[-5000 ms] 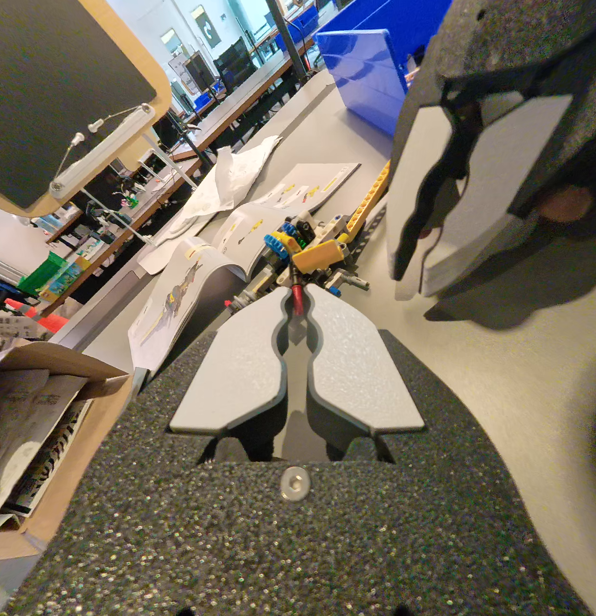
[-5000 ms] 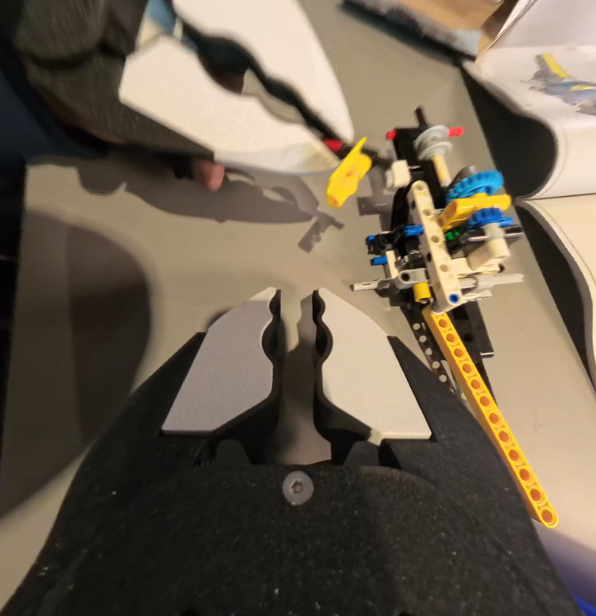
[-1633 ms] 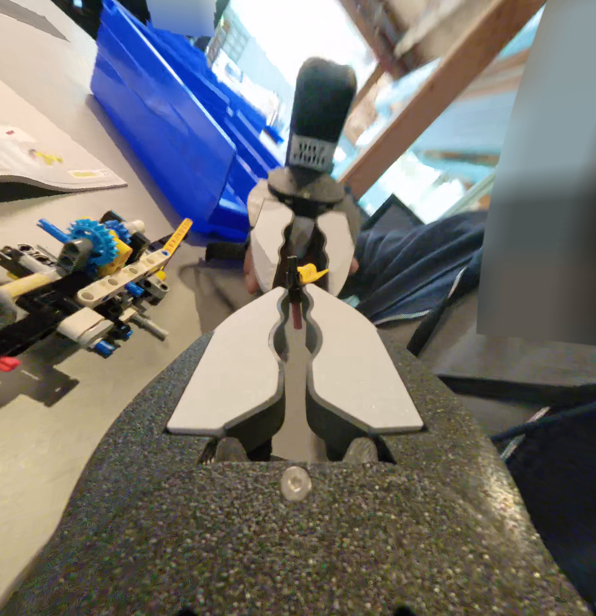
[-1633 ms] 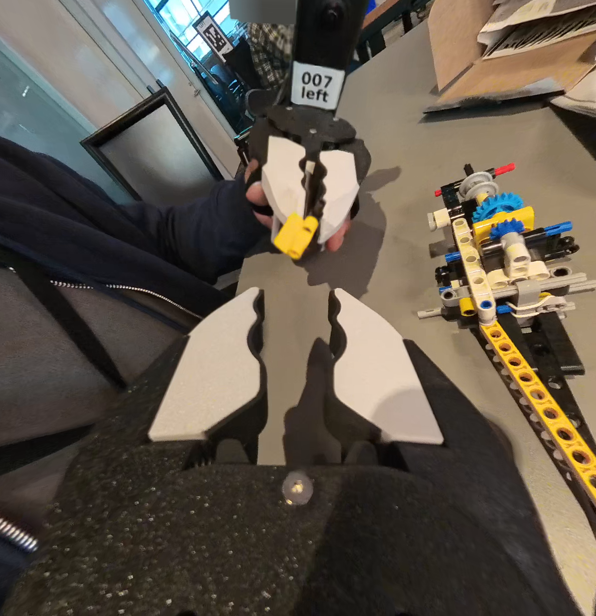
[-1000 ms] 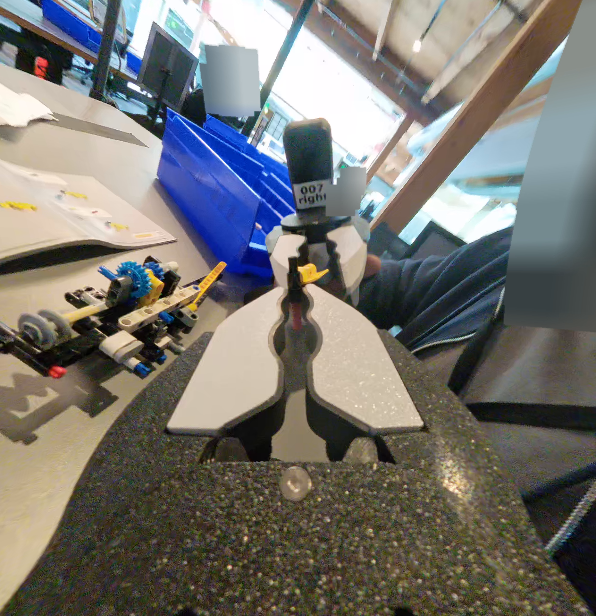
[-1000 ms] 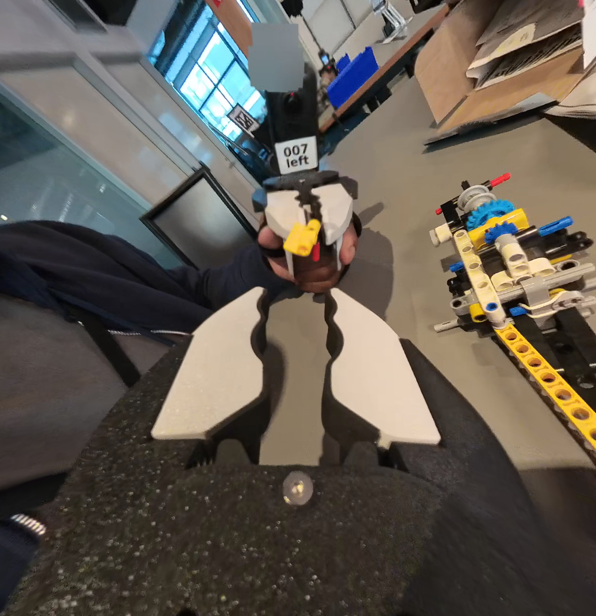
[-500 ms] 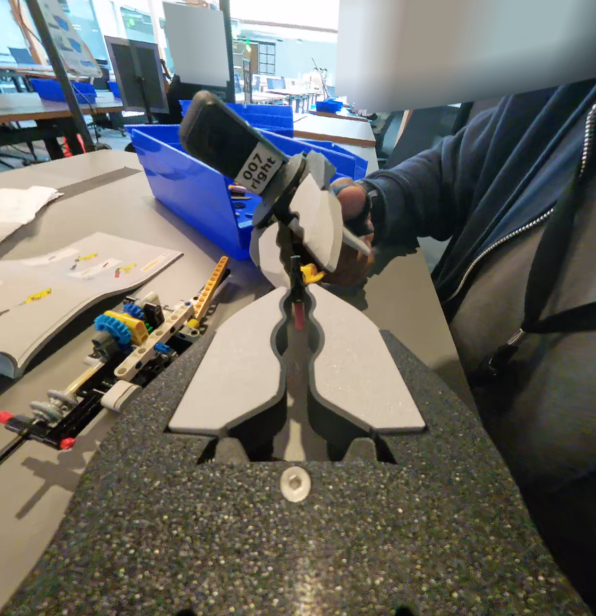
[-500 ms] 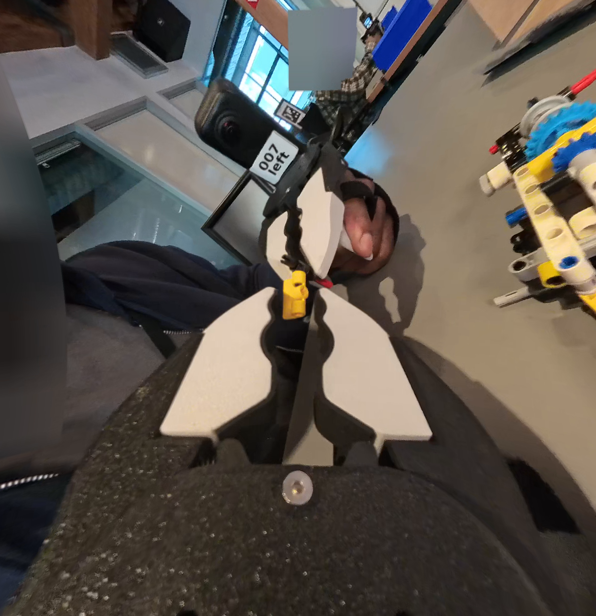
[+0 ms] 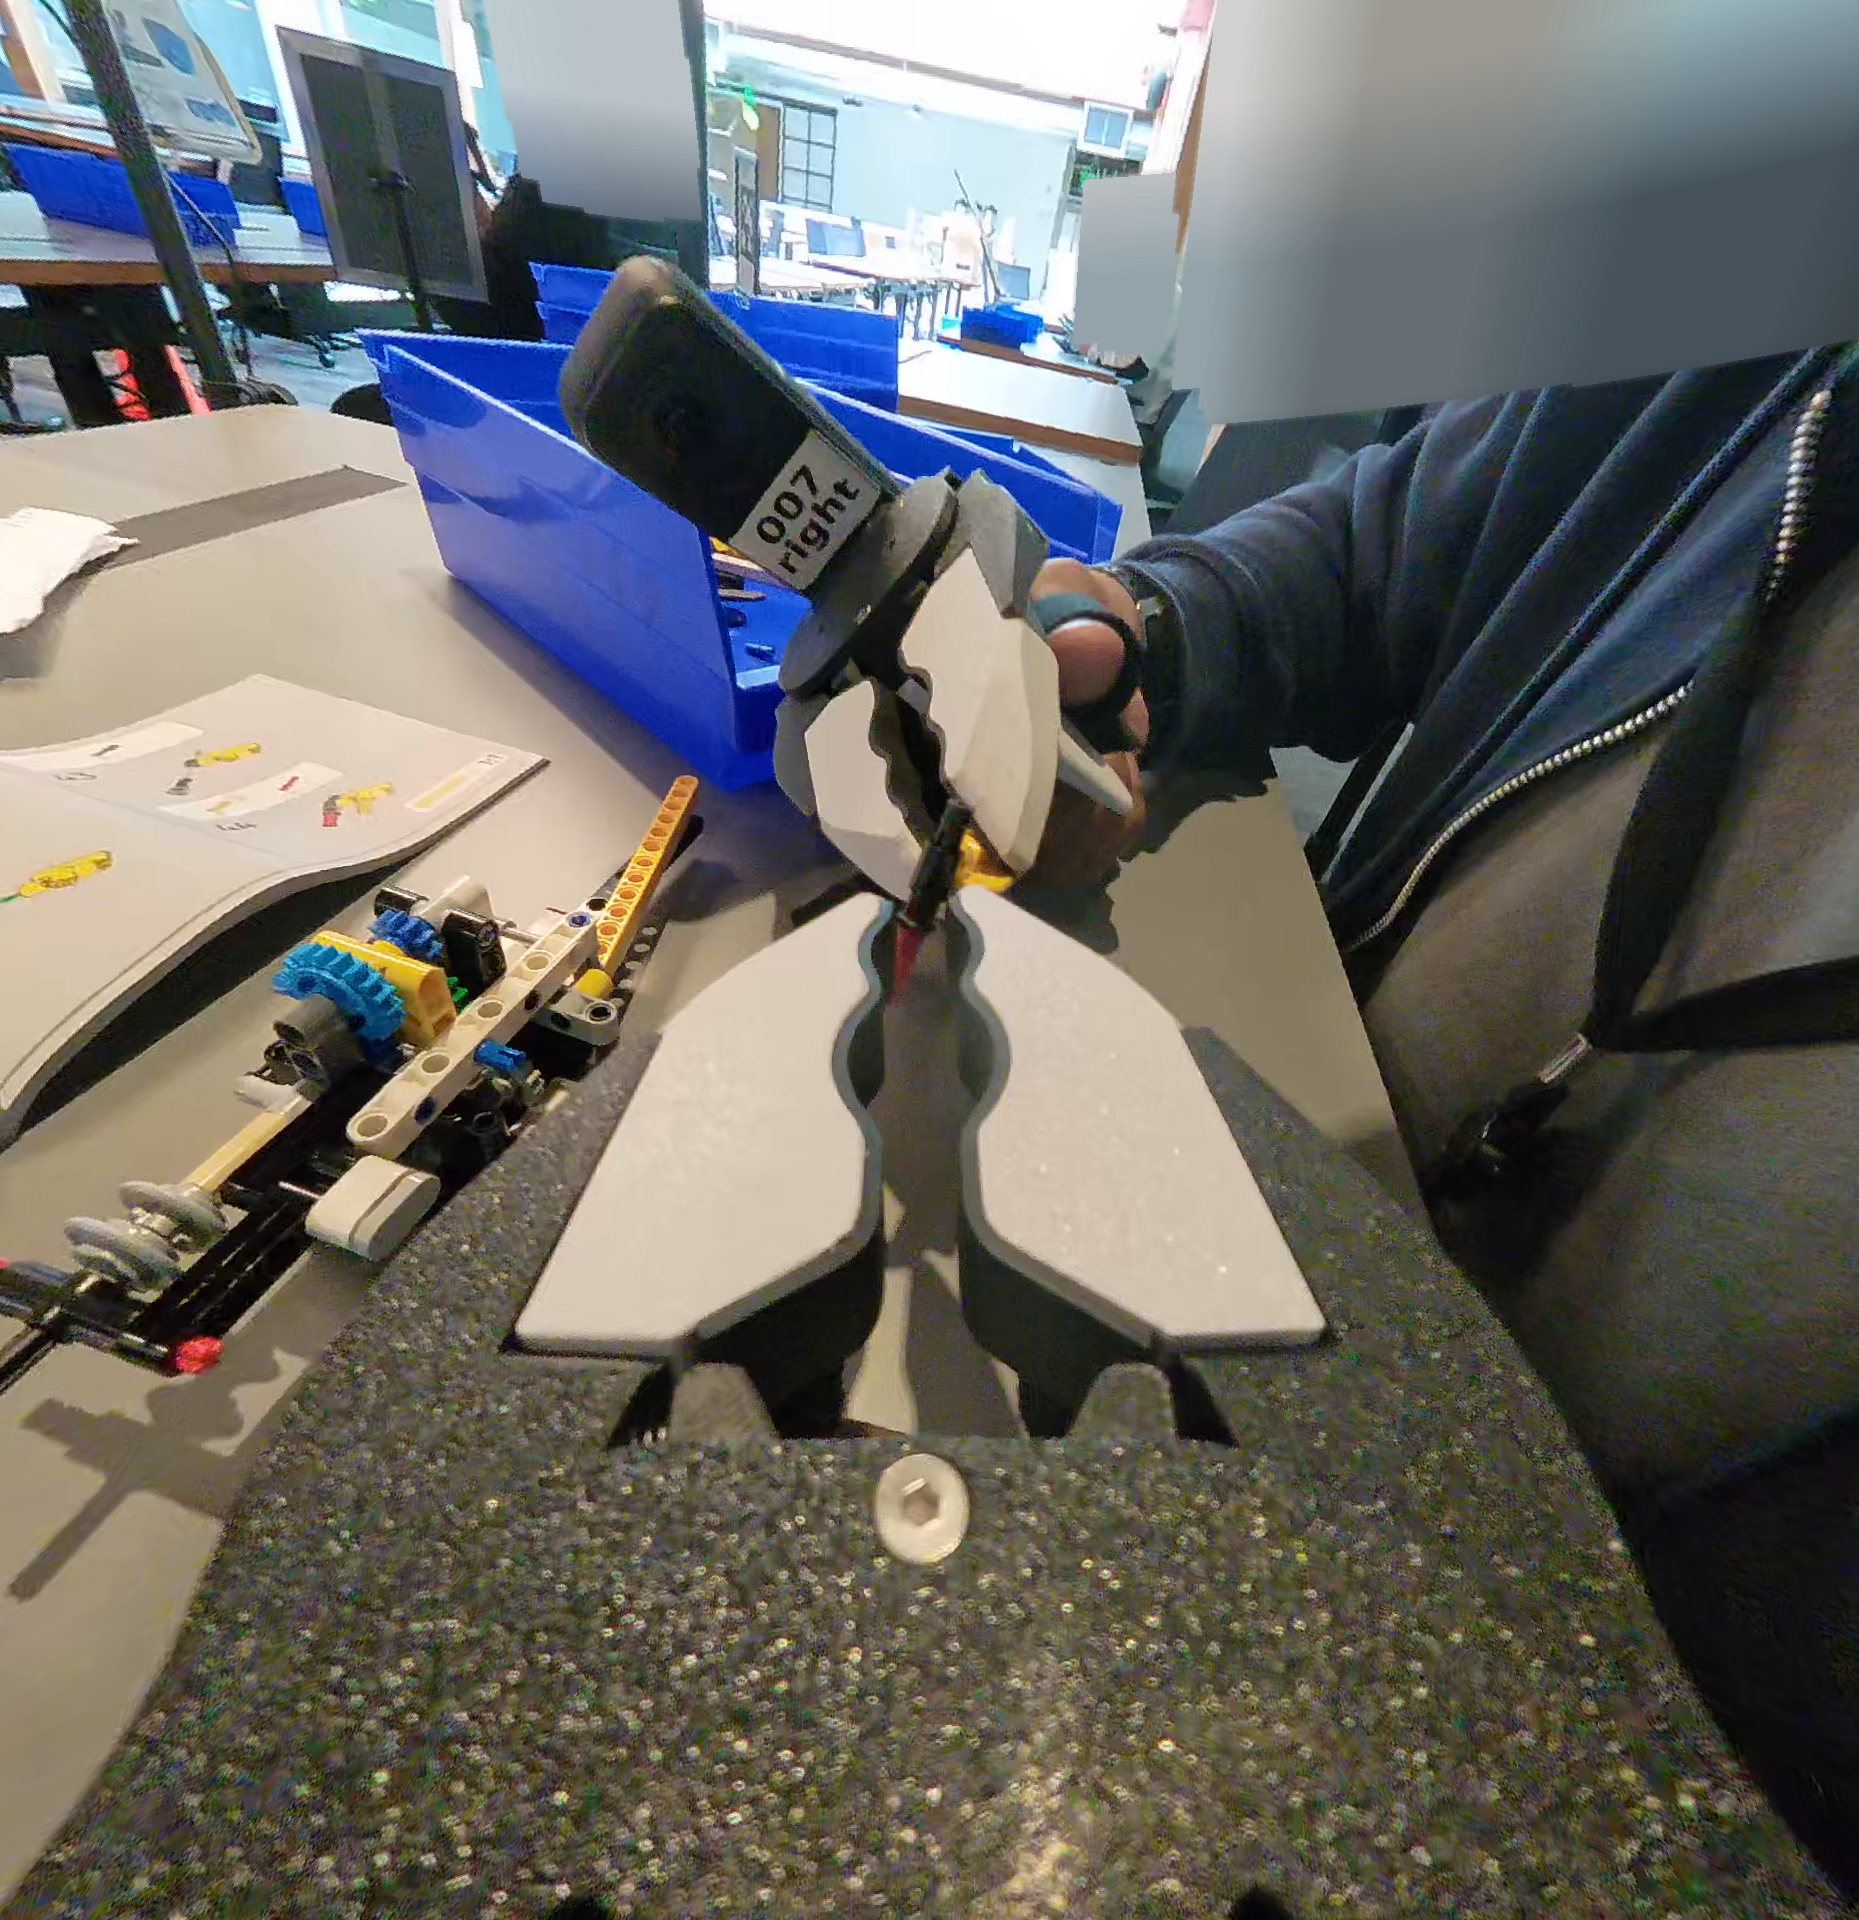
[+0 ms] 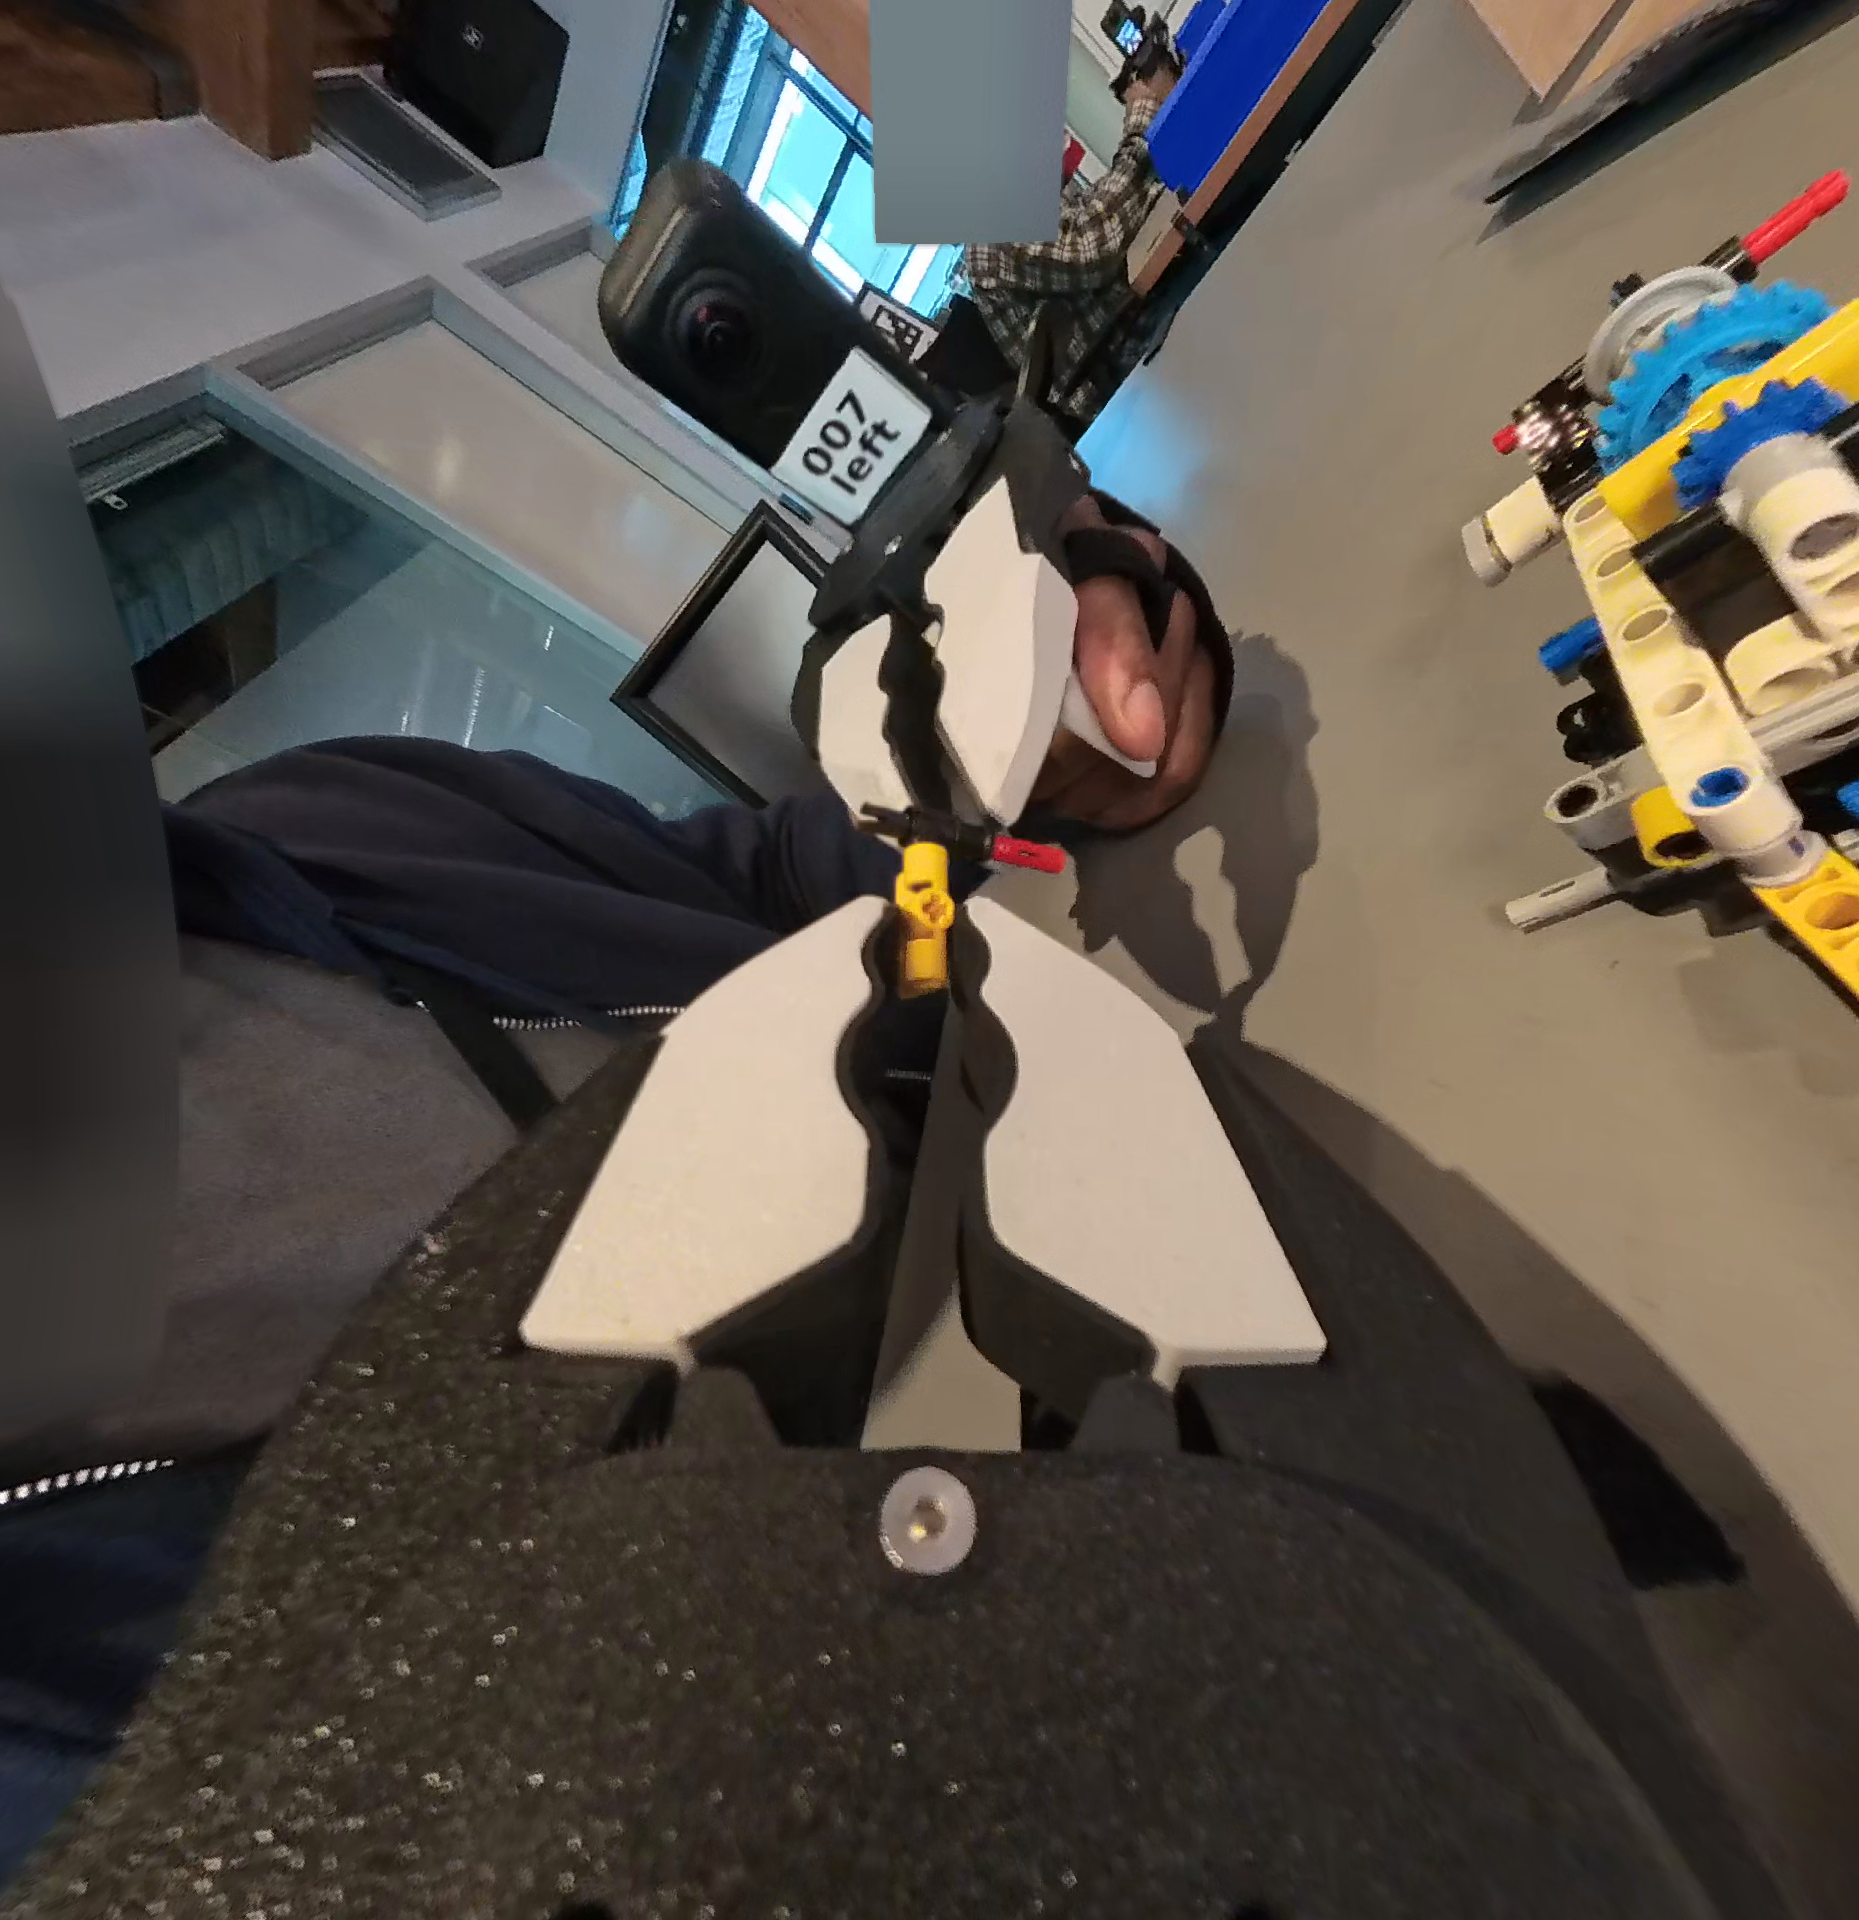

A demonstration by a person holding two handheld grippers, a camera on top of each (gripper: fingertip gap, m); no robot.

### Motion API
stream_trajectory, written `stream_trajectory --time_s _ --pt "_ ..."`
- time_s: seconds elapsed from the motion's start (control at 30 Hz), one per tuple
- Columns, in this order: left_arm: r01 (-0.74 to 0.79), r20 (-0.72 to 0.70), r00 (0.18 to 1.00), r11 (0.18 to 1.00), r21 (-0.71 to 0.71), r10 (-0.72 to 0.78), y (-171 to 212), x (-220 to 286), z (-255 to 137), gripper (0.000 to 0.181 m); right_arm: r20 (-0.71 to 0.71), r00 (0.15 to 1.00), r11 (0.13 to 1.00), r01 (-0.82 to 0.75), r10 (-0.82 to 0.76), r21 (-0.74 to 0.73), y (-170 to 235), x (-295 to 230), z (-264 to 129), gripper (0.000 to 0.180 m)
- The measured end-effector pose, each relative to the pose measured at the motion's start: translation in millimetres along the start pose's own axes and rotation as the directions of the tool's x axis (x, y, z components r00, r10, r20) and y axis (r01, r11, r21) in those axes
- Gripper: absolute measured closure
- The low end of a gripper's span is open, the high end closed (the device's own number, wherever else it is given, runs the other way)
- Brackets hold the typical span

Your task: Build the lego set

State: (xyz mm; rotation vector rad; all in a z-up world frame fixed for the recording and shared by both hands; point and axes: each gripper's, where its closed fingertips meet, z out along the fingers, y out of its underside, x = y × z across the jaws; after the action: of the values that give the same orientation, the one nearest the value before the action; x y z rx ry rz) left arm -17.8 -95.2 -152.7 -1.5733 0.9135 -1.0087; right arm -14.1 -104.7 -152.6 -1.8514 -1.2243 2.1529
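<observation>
Lego chassis (image 9: 385,1049) lies on the grey bench (image 9: 312,582) beside an open manual (image 9: 156,821), while above the bench edge the left gripper (image 9: 920,920) clamps a black-and-red axle (image 10: 956,831) and the right gripper (image 10: 920,935) clamps a yellow connector (image 10: 923,925), tips meeting, apparently to join the two. Blue bins (image 9: 592,561) and more work tables fill the workshop behind.

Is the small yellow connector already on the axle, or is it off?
Seemingly on: the yellow connector, gripped by the right tool, meets the black and red axle in the left tool. Depth unclear.
</observation>
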Motion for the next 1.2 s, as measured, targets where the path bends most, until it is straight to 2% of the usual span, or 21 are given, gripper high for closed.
stream_trajectory --time_s 0.33,0.63,0.77,0.97,1.1,1.2 --pt "-0.118 -0.047 0.992 0.992 -0.048 0.116 3.4 5.4 -0.1 0.172 0.013 1.000 0.999 -0.015 0.015 -0.049 7.1 -1.1 2.5 0.171" --pt "-0.270 -0.136 0.958 0.954 -0.132 0.253 8.7 14.6 0.5 0.173 0.021 1.000 0.993 -0.021 0.024 -0.116 18.0 -1.3 5.7 0.171" --pt "-0.294 -0.194 0.946 0.941 -0.165 0.262 10.9 16.4 1.4 0.173 0.018 1.000 0.991 -0.018 0.021 -0.132 20.4 -0.7 6.0 0.171" --pt "-0.236 -0.222 0.955 0.957 -0.167 0.196 16.2 13.3 3.2 0.173 0.016 0.999 0.993 -0.038 0.040 -0.116 17.9 2.2 4.3 0.171" --pt "-0.096 -0.206 0.977 0.981 -0.167 0.061 18.3 7.2 3.7 0.173 -0.014 0.999 0.995 -0.044 0.043 -0.094 14.8 8.5 2.6 0.171" --pt "-0.065 -0.185 0.982 0.985 -0.159 0.035 17.0 4.8 2.9 0.173 -0.025 0.999 0.996 -0.038 0.036 -0.079 12.5 9.3 2.4 0.171"
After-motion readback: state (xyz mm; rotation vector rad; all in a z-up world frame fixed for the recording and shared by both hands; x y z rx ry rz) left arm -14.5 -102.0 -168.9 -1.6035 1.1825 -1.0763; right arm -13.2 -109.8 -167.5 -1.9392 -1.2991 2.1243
